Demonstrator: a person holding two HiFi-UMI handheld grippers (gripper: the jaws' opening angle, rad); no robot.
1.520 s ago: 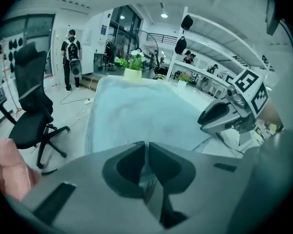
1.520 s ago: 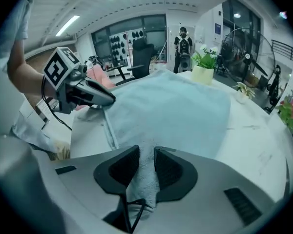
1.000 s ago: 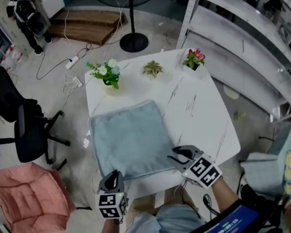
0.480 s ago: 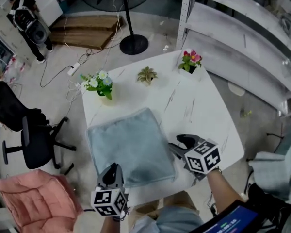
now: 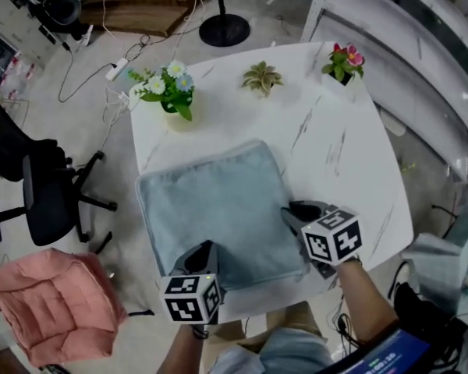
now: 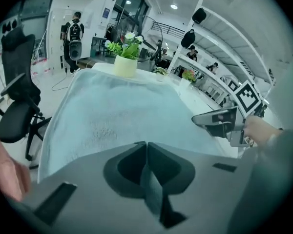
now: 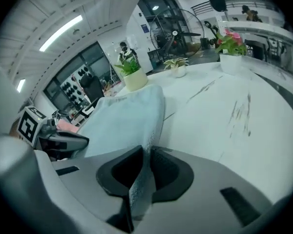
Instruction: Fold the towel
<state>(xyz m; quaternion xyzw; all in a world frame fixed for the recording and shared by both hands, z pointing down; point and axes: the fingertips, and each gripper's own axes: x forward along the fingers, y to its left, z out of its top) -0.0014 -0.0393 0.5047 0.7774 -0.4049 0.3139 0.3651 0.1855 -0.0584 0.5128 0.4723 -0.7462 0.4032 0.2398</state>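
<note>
Left gripper [image 5: 205, 248] had just closed, pinching the towel [image 5: 214, 197] near its 6 o'clock edge. Right gripper [image 5: 292, 213] had just closed on the 3 o'clock edge. Both had dropped onto the cloth, flat at the table's [image 5: 351, 154] 8 o'clock, probably ready to lift.

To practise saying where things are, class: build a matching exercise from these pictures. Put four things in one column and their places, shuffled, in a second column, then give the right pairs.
Things
1. towel
2. pink-flowered plant
3. white-flowered plant
4. pink cushion

Places
A. on the floor, left of the table
B. at the table's far right corner
C. lying on the table's near half
D. at the table's far left corner

Pairs: 1-C, 2-B, 3-D, 4-A
</note>
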